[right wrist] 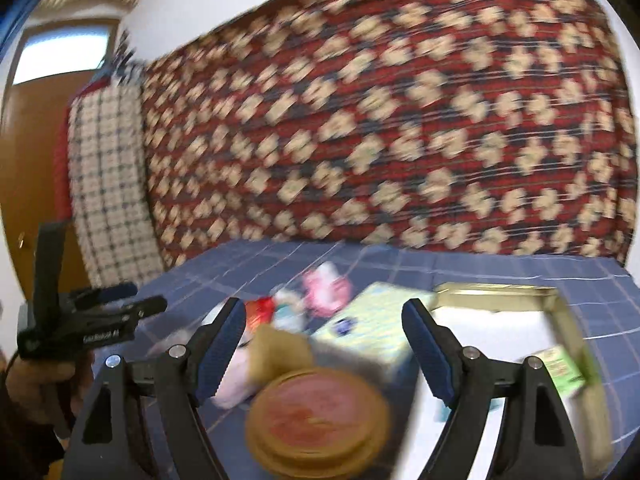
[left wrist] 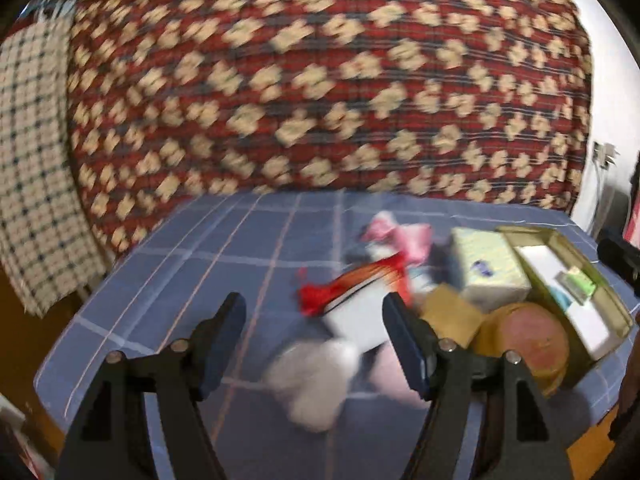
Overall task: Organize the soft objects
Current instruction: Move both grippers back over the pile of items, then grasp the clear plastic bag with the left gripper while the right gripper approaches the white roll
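Observation:
Blurred soft things lie in a heap on the blue checked cloth (left wrist: 240, 248): a pink plush (left wrist: 396, 236), a red tasselled piece (left wrist: 320, 296), a grey fluffy one (left wrist: 316, 376) and a pale pink one (left wrist: 392, 376). My left gripper (left wrist: 315, 304) hovers over them, open, with nothing touching its pads. My right gripper (right wrist: 324, 312) is open too, above a round tin with a pink lid (right wrist: 316, 420). In the right wrist view the pink plush (right wrist: 326, 290) and the pale pink piece (right wrist: 236, 388) show, and a hand (right wrist: 36, 380) holds the left gripper (right wrist: 140, 298) at the left.
A pale green tissue box (left wrist: 488, 264) and a gold tin box (left wrist: 616, 312) with cartons in it stand right of the heap, beside the round tin (left wrist: 532, 344). A red patterned quilt (left wrist: 320, 80) rises behind the cloth. A checked fabric (left wrist: 32, 160) hangs at the left.

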